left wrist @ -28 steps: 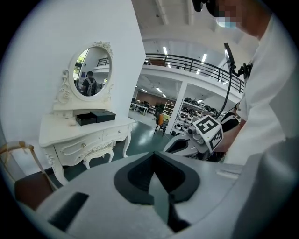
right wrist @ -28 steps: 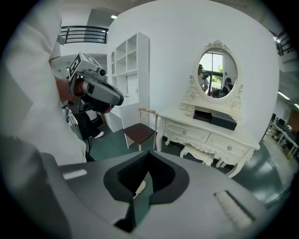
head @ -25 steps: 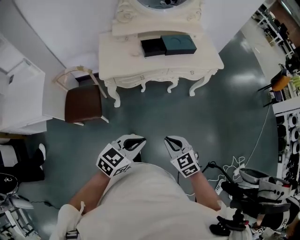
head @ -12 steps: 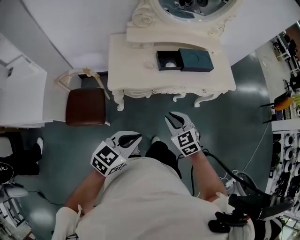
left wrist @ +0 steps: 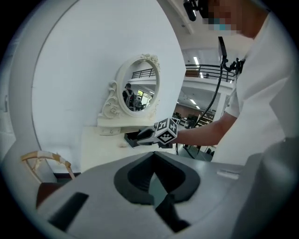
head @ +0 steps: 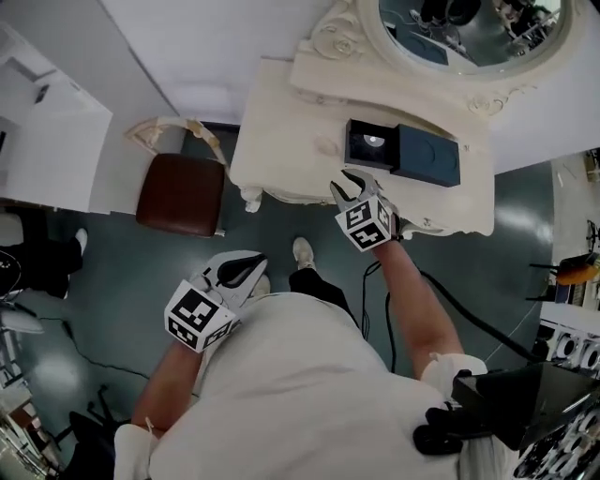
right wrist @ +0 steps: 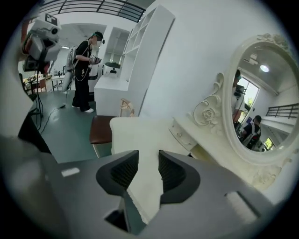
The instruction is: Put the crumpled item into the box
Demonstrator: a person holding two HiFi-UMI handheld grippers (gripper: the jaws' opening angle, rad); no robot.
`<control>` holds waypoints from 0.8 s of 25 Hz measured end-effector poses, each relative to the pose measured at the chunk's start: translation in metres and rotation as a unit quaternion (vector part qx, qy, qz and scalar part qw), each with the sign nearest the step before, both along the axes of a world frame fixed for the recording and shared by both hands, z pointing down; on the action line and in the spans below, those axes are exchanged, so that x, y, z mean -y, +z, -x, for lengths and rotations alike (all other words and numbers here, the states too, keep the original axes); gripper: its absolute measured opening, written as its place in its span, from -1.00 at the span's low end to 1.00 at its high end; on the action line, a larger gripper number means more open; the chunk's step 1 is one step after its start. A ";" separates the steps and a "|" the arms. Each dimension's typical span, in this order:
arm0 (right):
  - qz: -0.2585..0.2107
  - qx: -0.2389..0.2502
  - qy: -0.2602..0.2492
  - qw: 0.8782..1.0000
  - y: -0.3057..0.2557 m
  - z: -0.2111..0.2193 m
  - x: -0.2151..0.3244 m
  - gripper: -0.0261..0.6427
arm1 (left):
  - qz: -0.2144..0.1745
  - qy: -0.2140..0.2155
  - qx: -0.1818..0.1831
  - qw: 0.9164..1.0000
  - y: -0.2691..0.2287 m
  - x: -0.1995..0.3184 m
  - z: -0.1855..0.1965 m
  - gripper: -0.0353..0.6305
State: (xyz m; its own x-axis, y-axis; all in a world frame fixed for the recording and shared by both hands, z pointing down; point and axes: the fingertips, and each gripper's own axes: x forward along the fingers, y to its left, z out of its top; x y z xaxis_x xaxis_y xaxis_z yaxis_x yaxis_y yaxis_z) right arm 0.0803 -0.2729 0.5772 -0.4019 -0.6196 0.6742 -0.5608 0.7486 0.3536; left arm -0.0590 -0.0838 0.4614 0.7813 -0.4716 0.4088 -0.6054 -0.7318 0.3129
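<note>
Filling the upper middle of the head view: cream carved bench (head: 281, 141), long side slanting down to the right. Its legs are mostly hidden under the top. Oval mirror (head: 469, 28) stands at the back, cut off by the top edge. Chair (head: 180, 194) with a brown seat stands left of the bench, apart from it.

Dark box (head: 354, 141) sits open near the mirror base, its lid (head: 427, 159) touching its right side; the pair runs along the bench's length. A pale spot shows inside the box, too small to identify.

Right tongs (head: 352, 187) hover over the bench's front edge, just in front of the box. Their jaws are opening with nothing between them; only bare bench top shows through the gap. Left tongs (head: 251, 262) hang low beside the person's body, tips together, empty.

Crumpled item (head: 328, 146): a small pale lump on the bench just left of the box, nearly lost against the cream top. Long axis cannot be told.
</note>
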 end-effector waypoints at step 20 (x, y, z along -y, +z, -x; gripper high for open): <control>0.049 -0.171 -0.136 0.975 0.112 0.009 0.131 -0.41 | 0.021 -0.191 0.029 0.981 0.000 0.075 -0.028 -0.89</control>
State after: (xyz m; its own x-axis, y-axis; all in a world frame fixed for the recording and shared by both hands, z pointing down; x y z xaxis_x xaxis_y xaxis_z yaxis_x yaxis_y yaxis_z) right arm 0.0713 -0.4038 0.6891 -0.2829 -0.4475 0.8484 -0.1986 0.8927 0.4046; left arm -0.0314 -0.1591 0.4618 0.5251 -0.7079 0.4723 -0.8510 -0.4350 0.2942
